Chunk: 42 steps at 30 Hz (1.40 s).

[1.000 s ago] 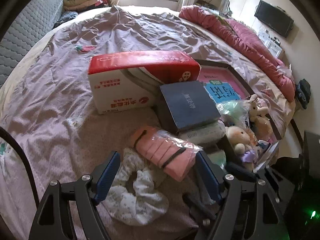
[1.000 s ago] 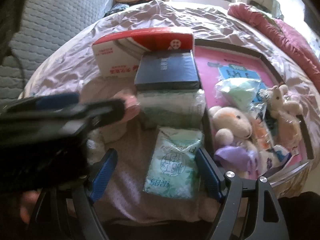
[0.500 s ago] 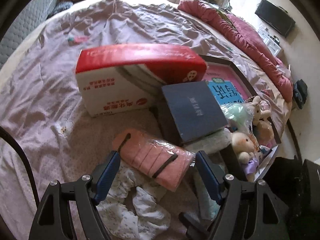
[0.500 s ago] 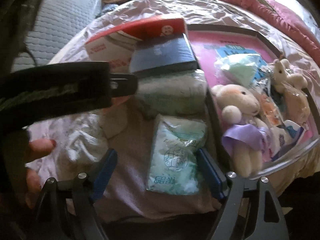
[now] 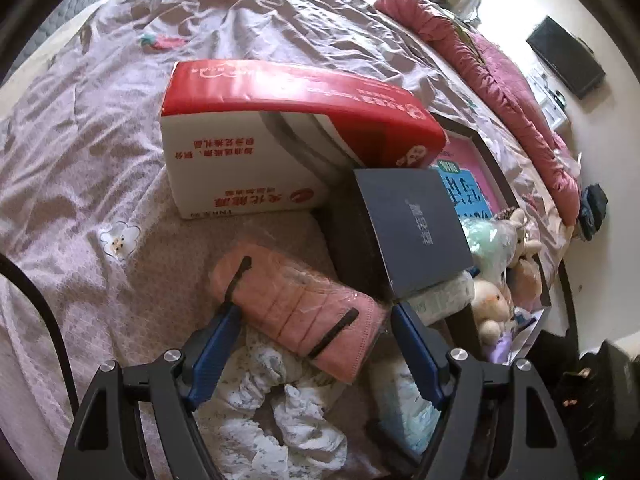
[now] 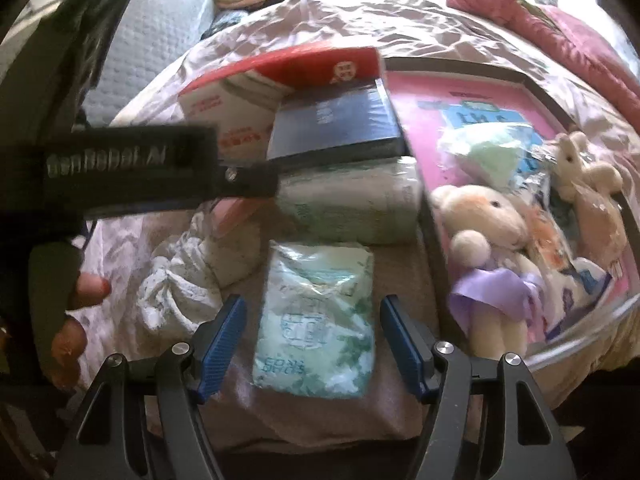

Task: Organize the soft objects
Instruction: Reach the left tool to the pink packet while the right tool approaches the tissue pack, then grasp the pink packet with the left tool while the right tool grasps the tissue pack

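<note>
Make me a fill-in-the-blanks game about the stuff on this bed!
1. The dark blue box leans on a box with a ____ top.
2. The plush doll wears a ____ skirt.
3. Between the left gripper fingers lies a ____ packet of masks.
4. The pale green packet lies between the ____ gripper's fingers.

Missing words: red; purple; pink; right

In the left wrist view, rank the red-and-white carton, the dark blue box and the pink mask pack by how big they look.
1. red-and-white carton, clearly largest.
2. dark blue box.
3. pink mask pack.
The last two look nearly alike, and the pack lies nearer the camera, so their order is unsure.
</note>
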Each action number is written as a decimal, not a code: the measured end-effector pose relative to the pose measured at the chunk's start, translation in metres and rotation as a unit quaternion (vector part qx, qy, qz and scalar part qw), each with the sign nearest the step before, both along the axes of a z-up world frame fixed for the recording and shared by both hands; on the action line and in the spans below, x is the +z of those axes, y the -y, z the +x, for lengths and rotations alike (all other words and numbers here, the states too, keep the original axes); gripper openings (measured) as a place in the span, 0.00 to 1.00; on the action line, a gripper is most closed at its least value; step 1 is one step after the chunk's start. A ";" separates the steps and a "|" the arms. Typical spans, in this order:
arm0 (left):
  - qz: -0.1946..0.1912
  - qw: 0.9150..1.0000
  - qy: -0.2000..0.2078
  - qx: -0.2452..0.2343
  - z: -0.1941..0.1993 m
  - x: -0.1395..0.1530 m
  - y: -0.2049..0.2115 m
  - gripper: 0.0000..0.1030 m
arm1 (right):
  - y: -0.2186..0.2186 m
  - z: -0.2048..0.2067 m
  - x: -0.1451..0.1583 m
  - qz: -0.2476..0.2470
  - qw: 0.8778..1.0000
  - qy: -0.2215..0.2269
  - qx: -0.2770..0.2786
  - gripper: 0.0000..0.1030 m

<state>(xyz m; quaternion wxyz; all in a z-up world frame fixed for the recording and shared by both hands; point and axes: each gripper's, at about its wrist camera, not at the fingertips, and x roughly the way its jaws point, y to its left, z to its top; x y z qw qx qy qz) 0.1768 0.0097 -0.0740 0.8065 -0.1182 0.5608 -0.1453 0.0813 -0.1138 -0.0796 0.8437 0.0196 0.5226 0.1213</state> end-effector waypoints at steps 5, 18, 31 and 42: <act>-0.018 0.999 -0.025 0.010 0.005 -0.006 -0.005 0.77 | -0.013 0.003 -0.002 -0.013 0.998 0.009 0.061 0.62; -0.066 0.993 -0.069 0.075 0.008 -0.016 -0.034 0.77 | -0.013 0.010 -0.008 -0.002 0.996 -0.002 0.092 0.49; -0.072 0.970 -0.117 0.200 0.033 -0.037 -0.037 0.75 | 0.003 0.016 -0.004 0.053 0.994 -0.002 0.092 0.47; -0.017 0.962 -0.090 0.259 0.035 -0.041 -0.039 0.15 | 0.011 0.001 0.011 0.081 0.992 0.022 0.097 0.47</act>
